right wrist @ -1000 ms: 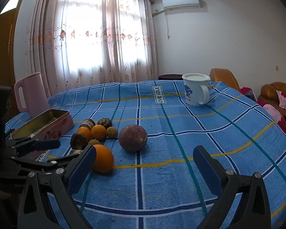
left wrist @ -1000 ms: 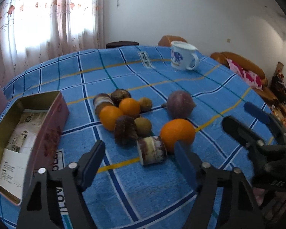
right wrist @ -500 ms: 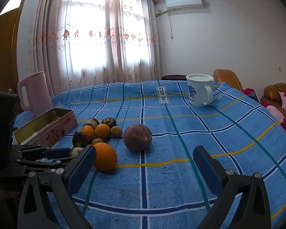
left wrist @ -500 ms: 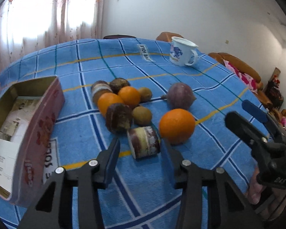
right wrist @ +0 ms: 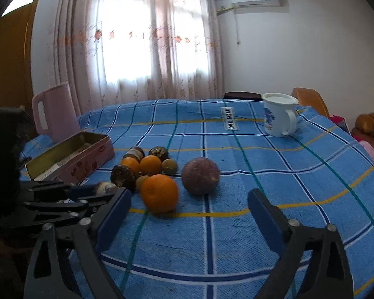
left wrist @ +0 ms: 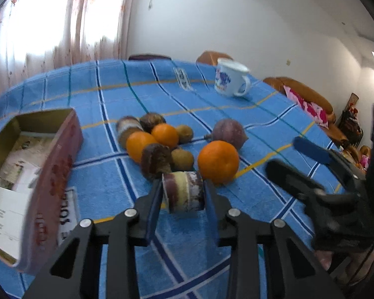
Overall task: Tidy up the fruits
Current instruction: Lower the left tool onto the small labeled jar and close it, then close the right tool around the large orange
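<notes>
A cluster of fruit lies on the blue checked cloth: a big orange (left wrist: 218, 162), two smaller oranges (left wrist: 165, 134), a purple round fruit (left wrist: 228, 133), brown kiwi-like fruits (left wrist: 182, 159) and dark cut pieces (left wrist: 155, 159). My left gripper (left wrist: 182, 194) is shut on a purple-and-cream cut fruit piece (left wrist: 183, 191), at the near edge of the cluster. My right gripper (right wrist: 188, 208) is open and empty, just in front of the big orange (right wrist: 159, 193) and the purple fruit (right wrist: 200, 179). The left gripper (right wrist: 87, 191) shows at the left of the right wrist view.
An open pink tin box (left wrist: 49, 164) with papers inside stands left of the fruit. A white mug (right wrist: 278, 118) stands at the far right of the table. A pink jug (right wrist: 53, 113) stands behind the tin. Sofas and chairs stand beyond the table edge.
My left gripper moved forward and closed its fingers onto the cut fruit piece. The right gripper moved slightly closer to the fruit and stayed open.
</notes>
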